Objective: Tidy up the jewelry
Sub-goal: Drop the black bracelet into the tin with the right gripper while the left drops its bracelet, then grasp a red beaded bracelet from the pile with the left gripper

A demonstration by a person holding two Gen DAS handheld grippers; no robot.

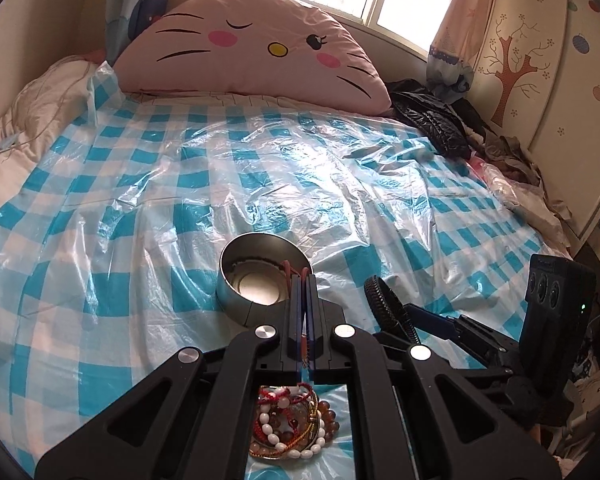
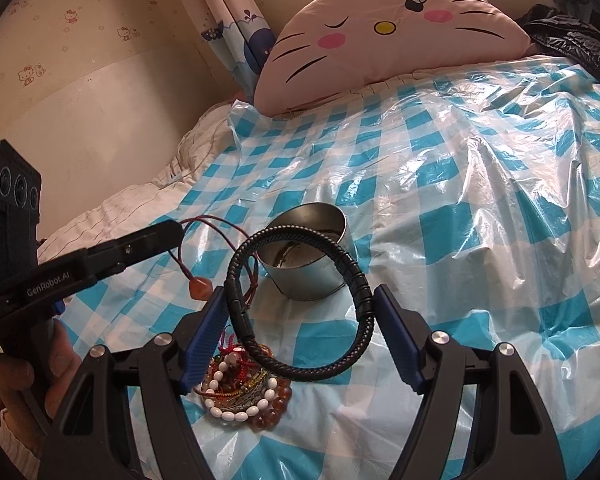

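Red cord (image 2: 216, 226) with its orange pendant (image 2: 199, 288) is pinched in the closed left gripper (image 2: 176, 229), angled up at frame left; the black braided bracelet (image 2: 300, 304) is held between the right gripper's (image 2: 300, 328) spread fingers before the metal tin (image 2: 320, 276).

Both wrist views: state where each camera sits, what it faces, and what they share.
Left wrist: behind shut left gripper pinching a red cord, facing tin and pillow.
Right wrist: behind right gripper holding black bracelet, facing tin; a hand shows.
Shared: tin, pillow, jewelry pile.
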